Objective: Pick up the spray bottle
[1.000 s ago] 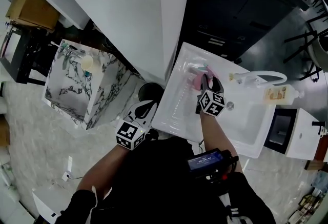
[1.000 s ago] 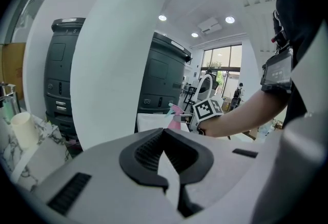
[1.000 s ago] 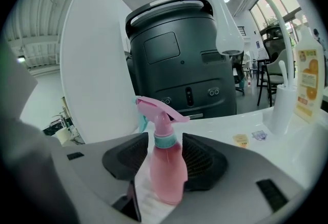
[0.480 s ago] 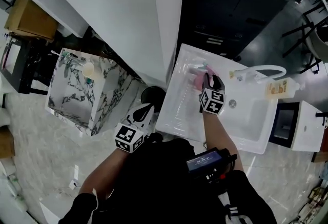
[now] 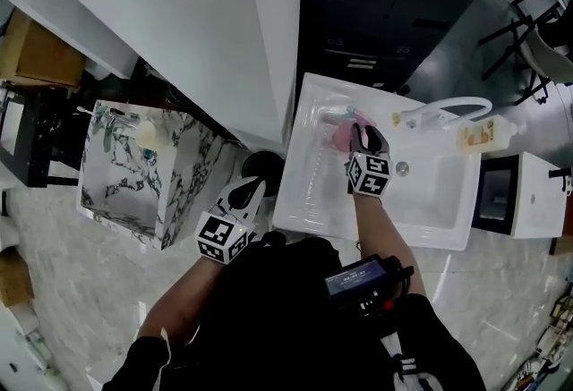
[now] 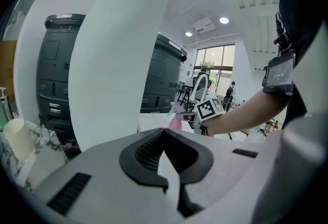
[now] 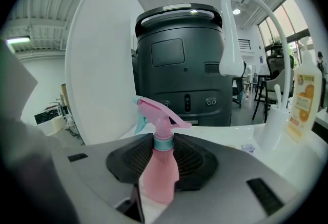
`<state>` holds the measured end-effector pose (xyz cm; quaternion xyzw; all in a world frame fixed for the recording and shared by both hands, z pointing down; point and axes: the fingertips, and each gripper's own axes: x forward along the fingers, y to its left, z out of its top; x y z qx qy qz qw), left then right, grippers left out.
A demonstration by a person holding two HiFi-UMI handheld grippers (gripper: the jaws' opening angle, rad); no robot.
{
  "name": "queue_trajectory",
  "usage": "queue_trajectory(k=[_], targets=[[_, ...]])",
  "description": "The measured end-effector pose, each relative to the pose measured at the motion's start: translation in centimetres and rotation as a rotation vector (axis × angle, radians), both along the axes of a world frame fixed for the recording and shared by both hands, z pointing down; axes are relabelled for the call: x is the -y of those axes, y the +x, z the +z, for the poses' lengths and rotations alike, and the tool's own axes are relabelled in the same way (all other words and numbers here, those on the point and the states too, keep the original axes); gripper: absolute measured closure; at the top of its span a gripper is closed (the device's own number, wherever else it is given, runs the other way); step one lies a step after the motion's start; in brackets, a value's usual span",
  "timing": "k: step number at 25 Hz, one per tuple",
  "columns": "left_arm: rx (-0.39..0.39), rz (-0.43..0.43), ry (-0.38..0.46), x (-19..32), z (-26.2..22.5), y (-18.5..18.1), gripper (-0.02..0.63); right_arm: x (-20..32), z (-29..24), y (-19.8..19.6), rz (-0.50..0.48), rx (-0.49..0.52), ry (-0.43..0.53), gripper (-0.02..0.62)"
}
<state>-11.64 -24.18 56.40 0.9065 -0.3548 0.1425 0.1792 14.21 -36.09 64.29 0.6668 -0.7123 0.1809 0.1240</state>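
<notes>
A pink spray bottle (image 7: pixel 159 177) with a teal nozzle stands upright at the back left of the white sink unit (image 5: pixel 309 201). It is also in the head view (image 5: pixel 340 137) and, far off, in the left gripper view (image 6: pixel 175 118). My right gripper (image 7: pixel 164 154) straddles the bottle's body. Its jaws are closing and the ribbed pads (image 7: pixel 197 159) lie against the bottle's sides. In the head view that right gripper (image 5: pixel 365 140) reaches over the sink. My left gripper (image 5: pixel 253 188) hangs off the sink's left edge, shut with nothing in it (image 6: pixel 164 133).
A white curved faucet (image 7: pixel 230 33) and an orange-labelled soap bottle (image 7: pixel 302 100) stand to the right of the spray bottle. A tall black appliance (image 7: pixel 179 64) is behind it. A marble-patterned box (image 5: pixel 134 174) and a dark round bin (image 5: pixel 260 164) sit left of the sink.
The head camera has drifted, so the scene sits a little differently in frame. Both grippers keep their places, the right one at the pink bottle.
</notes>
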Motion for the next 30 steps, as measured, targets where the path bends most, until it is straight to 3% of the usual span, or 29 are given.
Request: queue_trajectory(k=[16, 30], targets=[[-0.048, 0.232, 0.009, -0.6, -0.5, 4.4, 0.598, -6.6, -3.5, 0.2, -0.019, 0.081, 0.044, 0.453], [-0.083, 0.419, -0.004, -2.0, 0.0, 7.0, 0.598, -14.7, -7.4, 0.1, 0.016, 0.066, 0.113, 0.453]])
